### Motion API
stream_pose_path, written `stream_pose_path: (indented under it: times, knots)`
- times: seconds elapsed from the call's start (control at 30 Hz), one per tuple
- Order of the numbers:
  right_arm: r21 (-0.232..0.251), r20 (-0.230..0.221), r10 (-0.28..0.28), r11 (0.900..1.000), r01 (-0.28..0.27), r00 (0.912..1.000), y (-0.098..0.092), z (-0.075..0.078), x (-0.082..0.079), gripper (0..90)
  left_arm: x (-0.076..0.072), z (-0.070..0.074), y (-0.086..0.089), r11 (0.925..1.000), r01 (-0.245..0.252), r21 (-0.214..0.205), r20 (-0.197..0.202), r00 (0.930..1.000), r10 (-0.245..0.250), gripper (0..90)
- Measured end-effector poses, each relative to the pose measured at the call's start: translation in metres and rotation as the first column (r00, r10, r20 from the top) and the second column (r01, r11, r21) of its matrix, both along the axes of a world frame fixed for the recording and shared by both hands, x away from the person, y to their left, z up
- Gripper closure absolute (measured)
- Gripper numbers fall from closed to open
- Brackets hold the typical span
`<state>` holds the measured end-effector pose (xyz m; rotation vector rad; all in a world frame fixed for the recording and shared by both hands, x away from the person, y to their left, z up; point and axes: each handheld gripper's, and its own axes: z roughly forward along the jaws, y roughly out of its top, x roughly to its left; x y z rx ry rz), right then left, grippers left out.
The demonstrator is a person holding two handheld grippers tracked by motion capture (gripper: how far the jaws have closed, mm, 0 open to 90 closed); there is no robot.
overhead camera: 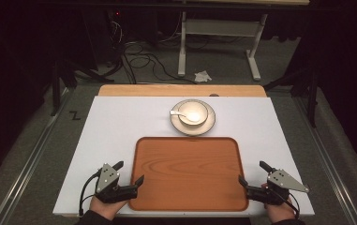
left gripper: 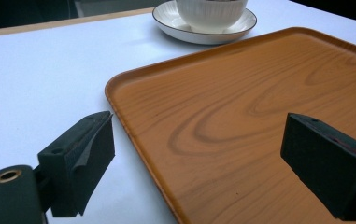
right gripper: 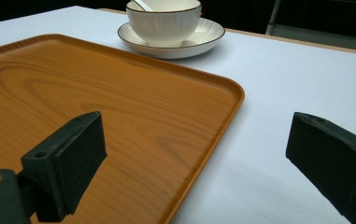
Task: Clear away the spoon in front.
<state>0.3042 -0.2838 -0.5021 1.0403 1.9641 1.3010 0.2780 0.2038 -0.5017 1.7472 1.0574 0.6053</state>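
Tray (overhead camera: 189,173): between our two grippers, long axis running from one to the other.
Left gripper (overhead camera: 130,174): jaws apart, straddling its near-left rim.
Right gripper (overhead camera: 250,174): jaws apart, straddling the near-right rim.
Bowl (overhead camera: 192,114): ahead of both, beyond the tray.

A dark room: grey carpet floor (overhead camera: 223,70), black cables (overhead camera: 138,58) far left, a white-legged desk frame (overhead camera: 218,28) behind the counter (overhead camera: 110,122).
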Motion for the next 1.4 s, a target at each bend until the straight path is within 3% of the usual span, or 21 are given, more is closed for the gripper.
stream_pose_path:
  times: [0.43, 0.87, 1.03, 1.23, 1.37, 1.4]
  knots:
    - [0.010, 0.016, 0.020, 0.9998, -0.020, 0.9997, 0.0004, 0.0024, 0.0012, 5.6, 0.0000, -0.0027, 0.0004, 1.0000, 0.001, 0.007, -0.018, 0.9998, -0.001, 11.0]
    - [0.006, 0.014, 0.022, 0.9997, -0.022, 0.9997, 0.0011, 0.0023, 0.0010, 5.6, 0.0017, -0.0047, -0.0026, 0.9980, 0.051, 0.037, -0.026, 0.9984, -0.050, 12.1]
    - [0.006, 0.013, 0.023, 0.9997, -0.024, 0.9996, 0.0016, 0.0023, 0.0010, 5.6, 0.0024, -0.0045, -0.0031, 0.9981, 0.057, 0.026, -0.022, 0.9982, -0.056, 12.1]
    - [0.004, 0.013, 0.024, 0.9997, -0.024, 0.9996, 0.0018, 0.0021, 0.0011, 5.6, 0.0030, -0.0053, -0.0042, 0.9991, 0.040, 0.013, -0.016, 0.9991, -0.040, 6.5]
    - [0.003, 0.014, 0.026, 0.9997, -0.026, 0.9996, 0.0022, 0.0022, 0.0009, 5.6, 0.0059, -0.0033, -0.0058, 0.9992, 0.034, 0.020, -0.032, 0.9989, -0.034, 1.0]
    - [0.002, 0.015, 0.026, 0.9997, -0.026, 0.9995, 0.0020, 0.0021, 0.0010, 5.6, 0.0080, -0.0015, -0.0063, 0.9985, 0.037, 0.040, -0.034, 0.9988, -0.035, 1.0]
